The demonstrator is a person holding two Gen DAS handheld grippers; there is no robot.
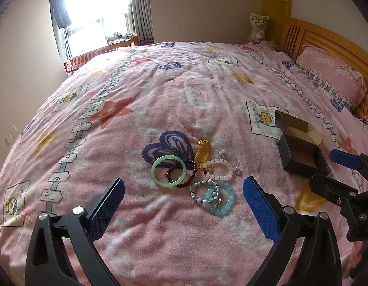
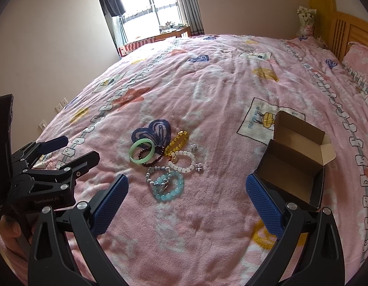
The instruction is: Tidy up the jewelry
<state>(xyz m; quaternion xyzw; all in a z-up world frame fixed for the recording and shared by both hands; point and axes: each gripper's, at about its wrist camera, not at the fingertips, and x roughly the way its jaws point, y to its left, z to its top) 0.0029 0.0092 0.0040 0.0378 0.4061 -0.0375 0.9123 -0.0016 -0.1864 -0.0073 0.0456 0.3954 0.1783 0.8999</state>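
Note:
A pile of bracelets lies on the pink blanket: a green jade bangle [image 1: 168, 170] [image 2: 142, 153], a dark red bead bracelet [image 1: 182, 172], a yellow bead bracelet [image 1: 202, 153] [image 2: 177, 142], a white bead bracelet [image 1: 219, 169] [image 2: 184, 162], a grey-white bead bracelet [image 1: 204, 191] and a light blue bead bracelet [image 1: 220, 200] [image 2: 169, 187]. An open black cardboard box [image 1: 300, 149] [image 2: 294, 164] sits to their right. My left gripper [image 1: 184, 205] is open just before the pile. My right gripper [image 2: 187, 200] is open, its right finger beside the box.
The bed's pink blanket [image 1: 184, 90] spreads all around. A pink pillow [image 1: 331, 74] and wooden headboard [image 1: 327, 40] lie at the far right. A window with curtains [image 1: 98, 12] and a small desk are at the far end.

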